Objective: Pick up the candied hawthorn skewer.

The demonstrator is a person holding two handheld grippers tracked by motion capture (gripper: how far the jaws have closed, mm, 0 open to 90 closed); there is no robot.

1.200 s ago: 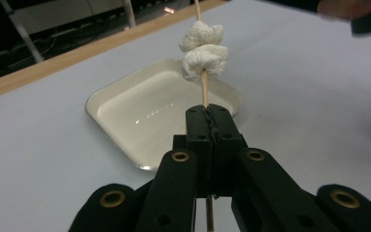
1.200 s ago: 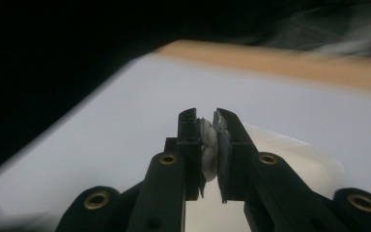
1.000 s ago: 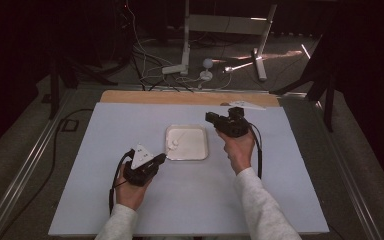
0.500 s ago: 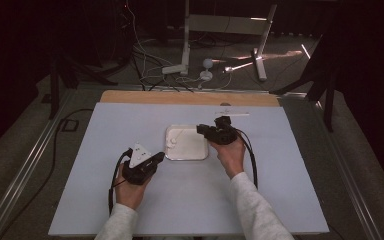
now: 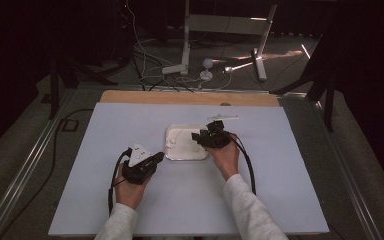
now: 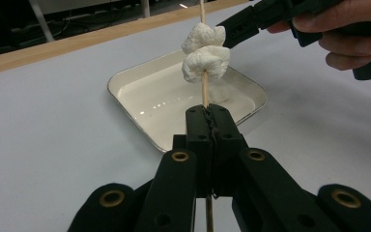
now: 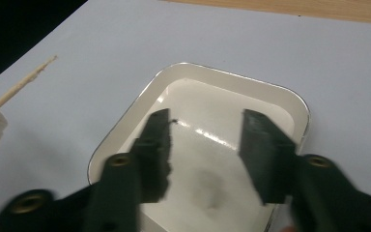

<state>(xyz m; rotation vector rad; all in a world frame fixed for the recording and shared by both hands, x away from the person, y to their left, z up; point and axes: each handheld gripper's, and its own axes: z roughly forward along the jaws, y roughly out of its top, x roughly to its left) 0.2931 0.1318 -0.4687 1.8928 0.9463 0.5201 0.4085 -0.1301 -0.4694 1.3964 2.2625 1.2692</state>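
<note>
My left gripper (image 6: 206,110) is shut on a thin wooden skewer (image 6: 204,89) that stands up from its jaws with two white marshmallows (image 6: 205,53) threaded on it. In the high view this gripper (image 5: 158,158) rests at the near left corner of a white tray (image 5: 186,152). My right gripper (image 7: 204,121) hangs low over the tray (image 7: 280,96), pointing left toward the marshmallows (image 5: 170,144). Its jaws have just been opening and nothing is between them. The skewer's tip (image 7: 19,89) shows at the left of the right gripper view.
The tray sits mid-table on a pale blue-grey board (image 5: 105,200). A thin pale stick (image 5: 223,118) lies on the board just behind the right gripper (image 5: 198,136). A wooden strip (image 5: 190,98) runs along the far edge, with cables and stand legs on the floor beyond.
The right hand came down and to the left, from behind the tray to just over it, and its jaws opened. The left gripper and skewer stayed put.
</note>
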